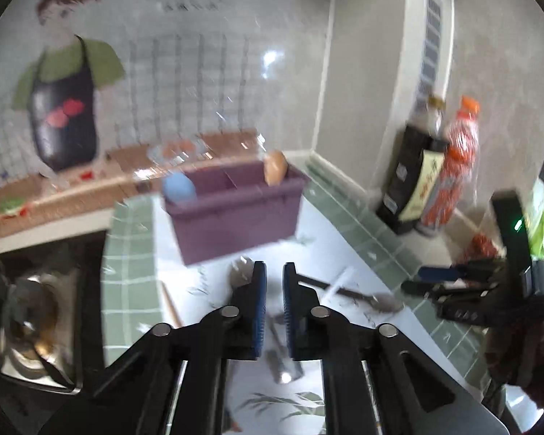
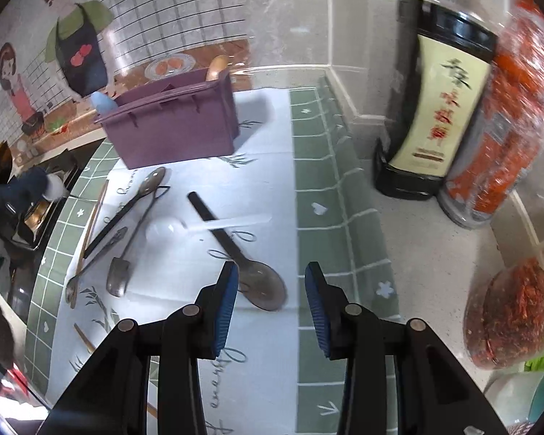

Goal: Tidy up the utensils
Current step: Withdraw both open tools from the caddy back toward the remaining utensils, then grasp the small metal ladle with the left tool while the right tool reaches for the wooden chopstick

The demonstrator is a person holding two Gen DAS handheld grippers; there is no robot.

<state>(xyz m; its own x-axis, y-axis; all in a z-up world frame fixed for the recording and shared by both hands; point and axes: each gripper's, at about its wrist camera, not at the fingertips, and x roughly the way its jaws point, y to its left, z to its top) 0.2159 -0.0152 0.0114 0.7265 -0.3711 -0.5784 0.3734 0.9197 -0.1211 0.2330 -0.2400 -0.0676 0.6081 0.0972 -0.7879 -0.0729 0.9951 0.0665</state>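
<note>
A purple utensil box [image 2: 174, 123] stands on the white and green cloth [image 2: 268, 166], with a blue utensil end [image 2: 103, 101] and a wooden one [image 2: 217, 67] sticking out. It also shows in the left wrist view [image 1: 235, 214]. Several loose utensils lie in front of it: a black-handled metal spoon [image 2: 257, 282], a clear plastic spoon [image 2: 199, 226], metal spoons [image 2: 121, 272] and chopsticks [image 2: 90, 224]. My right gripper [image 2: 272, 304] is open just above the black-handled spoon's bowl. My left gripper [image 1: 273, 304] is nearly closed, empty, above metal utensils [image 1: 279, 355].
A dark sauce bottle [image 2: 435, 108] and an orange-labelled bottle [image 2: 507, 119] stand by the right wall, with a jar of red flakes [image 2: 507, 319] nearer. A stove with a pot [image 1: 29, 322] is at the left. A cartoon-printed wall [image 1: 69, 101] rises behind.
</note>
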